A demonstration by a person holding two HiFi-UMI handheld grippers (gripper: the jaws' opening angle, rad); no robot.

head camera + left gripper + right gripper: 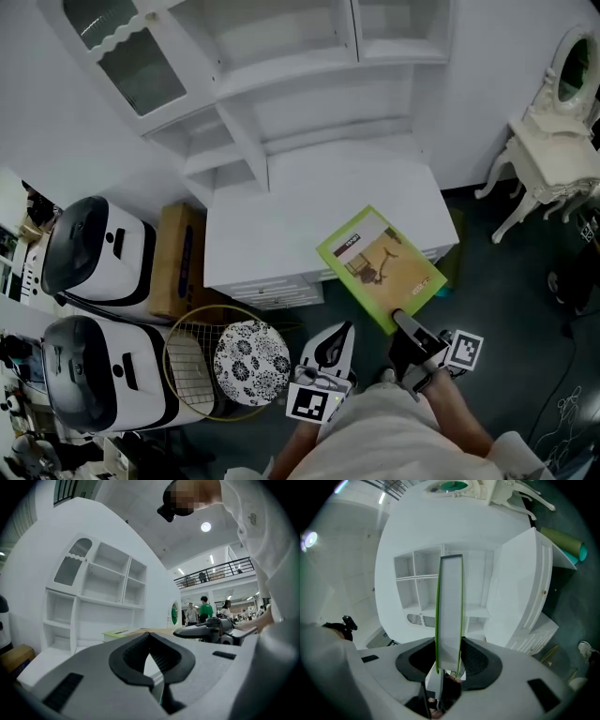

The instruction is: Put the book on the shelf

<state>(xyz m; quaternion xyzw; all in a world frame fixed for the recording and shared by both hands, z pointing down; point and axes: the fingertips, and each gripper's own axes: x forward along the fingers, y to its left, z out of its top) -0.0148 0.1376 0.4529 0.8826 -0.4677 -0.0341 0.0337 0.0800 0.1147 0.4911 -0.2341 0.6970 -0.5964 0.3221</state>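
The right gripper (402,320) clamps the green book (380,265) by its near corner, centre-right of frame; the left gripper (343,329) is closed and empty.

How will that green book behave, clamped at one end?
The book likely stays stiff: it sticks out flat from the right tongs without sagging. It looks thin edge-on, so it is probably light. Gripped at one end only, it may pivot.

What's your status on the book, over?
Left gripper shut, empty. Right gripper shut on book, held over desk, not yet shelved. Shelf ahead, nothing seen in the way.
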